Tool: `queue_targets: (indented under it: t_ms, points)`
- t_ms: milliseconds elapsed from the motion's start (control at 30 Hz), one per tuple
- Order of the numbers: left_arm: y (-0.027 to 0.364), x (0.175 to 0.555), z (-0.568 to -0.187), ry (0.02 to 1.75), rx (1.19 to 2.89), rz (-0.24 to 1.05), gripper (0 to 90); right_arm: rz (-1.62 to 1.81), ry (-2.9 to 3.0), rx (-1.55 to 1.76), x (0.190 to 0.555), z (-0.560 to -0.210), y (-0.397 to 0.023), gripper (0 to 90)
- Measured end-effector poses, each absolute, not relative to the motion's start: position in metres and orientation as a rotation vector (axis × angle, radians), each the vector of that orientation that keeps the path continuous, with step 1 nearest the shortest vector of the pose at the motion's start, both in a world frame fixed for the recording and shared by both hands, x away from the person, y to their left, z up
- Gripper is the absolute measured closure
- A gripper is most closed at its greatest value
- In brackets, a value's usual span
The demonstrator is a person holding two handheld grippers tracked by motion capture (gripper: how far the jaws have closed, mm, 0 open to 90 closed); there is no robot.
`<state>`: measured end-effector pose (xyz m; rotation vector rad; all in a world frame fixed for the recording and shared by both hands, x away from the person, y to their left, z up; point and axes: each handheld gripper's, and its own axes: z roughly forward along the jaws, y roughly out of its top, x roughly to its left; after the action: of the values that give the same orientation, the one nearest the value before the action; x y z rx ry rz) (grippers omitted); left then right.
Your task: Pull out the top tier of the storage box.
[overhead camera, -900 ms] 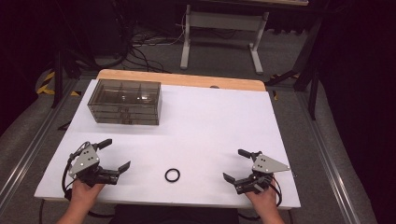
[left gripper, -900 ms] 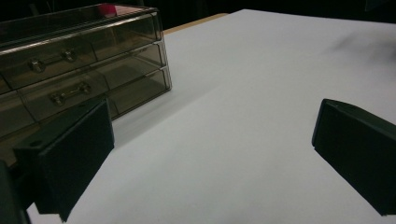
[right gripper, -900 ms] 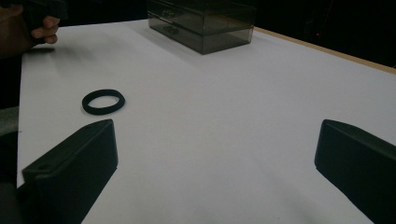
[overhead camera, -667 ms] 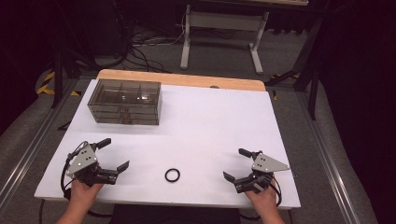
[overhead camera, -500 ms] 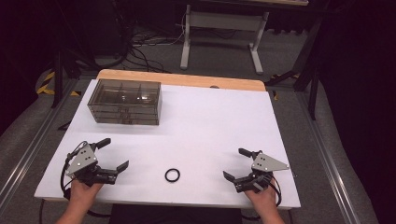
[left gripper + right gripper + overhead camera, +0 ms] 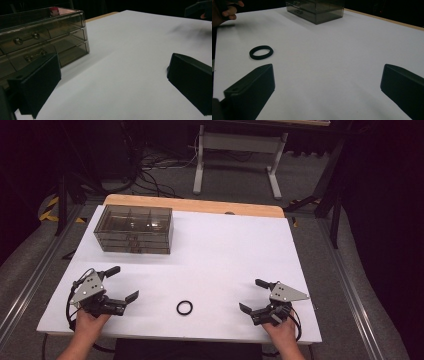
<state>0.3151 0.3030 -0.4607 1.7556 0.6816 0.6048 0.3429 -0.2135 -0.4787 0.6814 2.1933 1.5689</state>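
Left gripper [image 6: 112, 82] fingers [image 6: 37, 82] wide apart; drawer box [image 6: 42, 37] beyond, on table [image 6: 130, 50]

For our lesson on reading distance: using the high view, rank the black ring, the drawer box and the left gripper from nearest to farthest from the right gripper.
From the right gripper:
1. black ring, front centre.
2. left gripper, front left.
3. drawer box, far left corner.

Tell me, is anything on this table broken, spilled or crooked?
Nothing stands out. The small black ring lies flat on the white table, apart from both grippers. The smoky clear plastic drawer box sits square at the far left with its drawers shut. The left gripper and right gripper rest open near the front edge.
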Motion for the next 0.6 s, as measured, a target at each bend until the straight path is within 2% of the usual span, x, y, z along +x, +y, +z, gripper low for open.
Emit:
queue_targets:
  t_ms: [600]
  points:
    - [0.304, 0.330, -0.433, 0.722, 1.772, 0.589, 0.3, 1.564, 2.202, 0.686, 0.344, -0.480, -0.212, 0.0]
